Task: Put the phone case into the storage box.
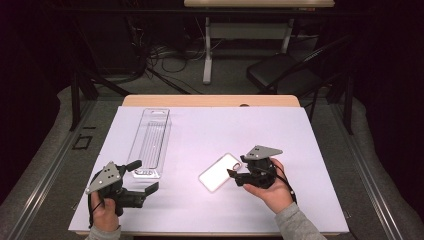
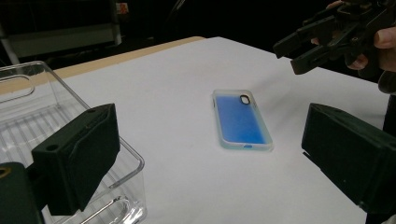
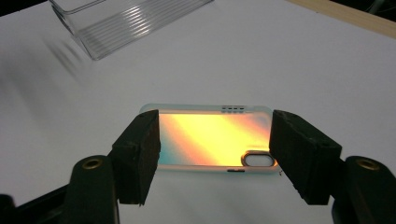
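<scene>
White sheet (image 1: 200, 135) covers the table in a dark room; right tool (image 1: 239, 176) open, apparently astride the phone case (image 1: 220, 172).

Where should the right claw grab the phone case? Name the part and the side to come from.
Grip the phone case across its two long edges, likely coming in low from the person's side. It lies flat on the white table cover, and the right claw, open, already straddles it there.

- The phone case (image 1: 220, 172) lies flat on the white table, near the front and a bit to the right.
- It has a pale, see-through rim and a shiny back (image 3: 212, 138) that glows blue or orange-yellow.
- A small oval camera hole (image 2: 244, 99) sits near one end.
</scene>
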Available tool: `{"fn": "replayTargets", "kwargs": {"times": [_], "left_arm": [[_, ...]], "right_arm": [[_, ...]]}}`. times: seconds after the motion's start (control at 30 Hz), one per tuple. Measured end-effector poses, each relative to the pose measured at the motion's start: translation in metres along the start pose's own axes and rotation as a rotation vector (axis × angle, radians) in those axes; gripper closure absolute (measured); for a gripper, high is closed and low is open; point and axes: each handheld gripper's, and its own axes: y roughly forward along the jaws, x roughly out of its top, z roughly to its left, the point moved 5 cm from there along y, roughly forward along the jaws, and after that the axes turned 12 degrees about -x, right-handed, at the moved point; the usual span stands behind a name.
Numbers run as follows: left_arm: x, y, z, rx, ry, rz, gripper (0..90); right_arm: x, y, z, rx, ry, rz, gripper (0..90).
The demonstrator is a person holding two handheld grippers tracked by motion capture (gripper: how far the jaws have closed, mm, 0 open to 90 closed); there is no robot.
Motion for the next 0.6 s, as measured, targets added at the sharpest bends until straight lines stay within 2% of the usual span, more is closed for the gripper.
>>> {"fn": "replayTargets", "kwargs": {"times": [0.3, 0.43, 0.47, 0.6], "left_arm": [[-0.001, 0.001, 0.0, 0.003, 0.003, 0.011, 4.5], [-0.001, 0.001, 0.0, 0.007, 0.005, 0.013, 4.5], [-0.001, 0.001, 0.001, 0.005, 0.004, 0.014, 4.5], [-0.002, 0.001, 0.001, 0.001, 0.003, 0.011, 4.5]], "right_arm": [[0.008, 0.01, 0.008, 0.036, -0.04, 0.096, 41.8], [0.013, 0.015, 0.009, 0.044, -0.041, 0.117, 43.0], [0.016, 0.017, 0.01, 0.059, -0.047, 0.118, 45.8], [0.019, 0.02, 0.01, 0.051, -0.059, 0.13, 45.9]]}}
